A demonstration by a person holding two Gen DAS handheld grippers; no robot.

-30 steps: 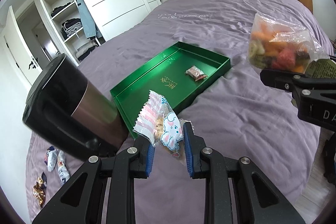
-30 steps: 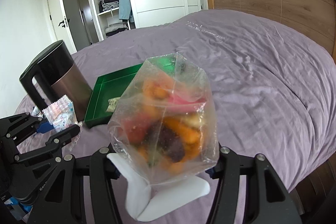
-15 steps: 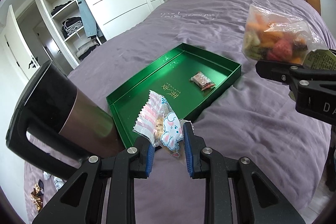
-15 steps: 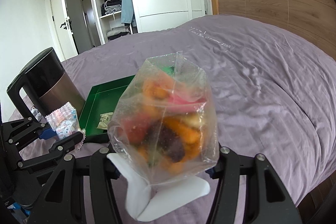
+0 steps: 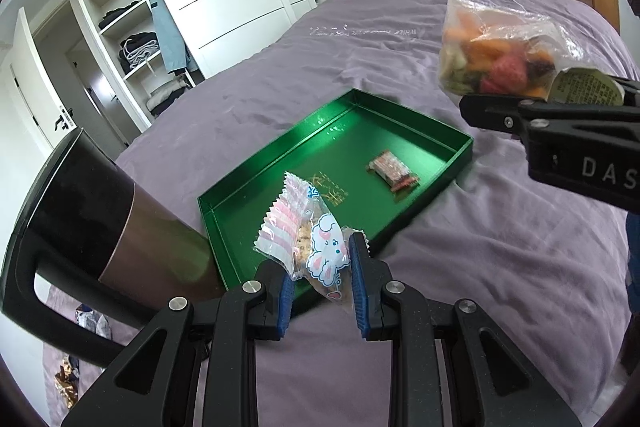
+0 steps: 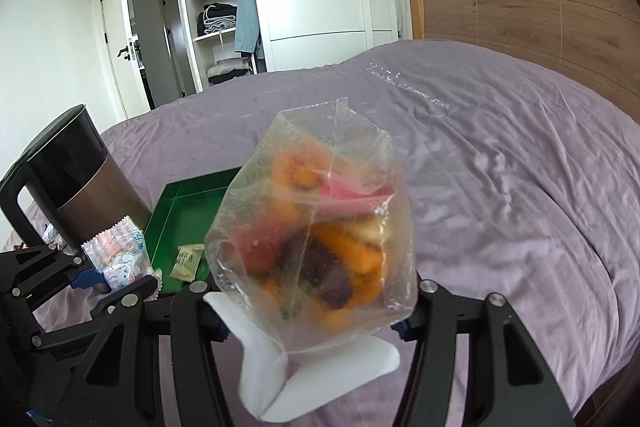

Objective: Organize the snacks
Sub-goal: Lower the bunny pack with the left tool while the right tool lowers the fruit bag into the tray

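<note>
The left wrist view gives you the whole green tray (image 5: 448,131) lying on the purple bed (image 5: 500,247), with a single small wrapped snack bar (image 5: 394,173) sitting inside toward its right end. From the right wrist view most of that tray is hidden behind the clear bag of mixed fruit pieces (image 6: 316,247), and only the near corner shows.

Left claw (image 5: 322,281) is clenched on a pink and white cookie packet (image 5: 304,239) with a cartoon sheep on it, hanging just over the tray's near edge. Right claw (image 6: 312,319) is clamped wide around the fruit bag, held up in the air to the right of the tray, clear of the bed.

A black and steel kettle (image 5: 92,223) stands right beside the tray's left corner. Only the left view catches a few loose snack wrappers (image 5: 68,383) on the bed behind the kettle.
</note>
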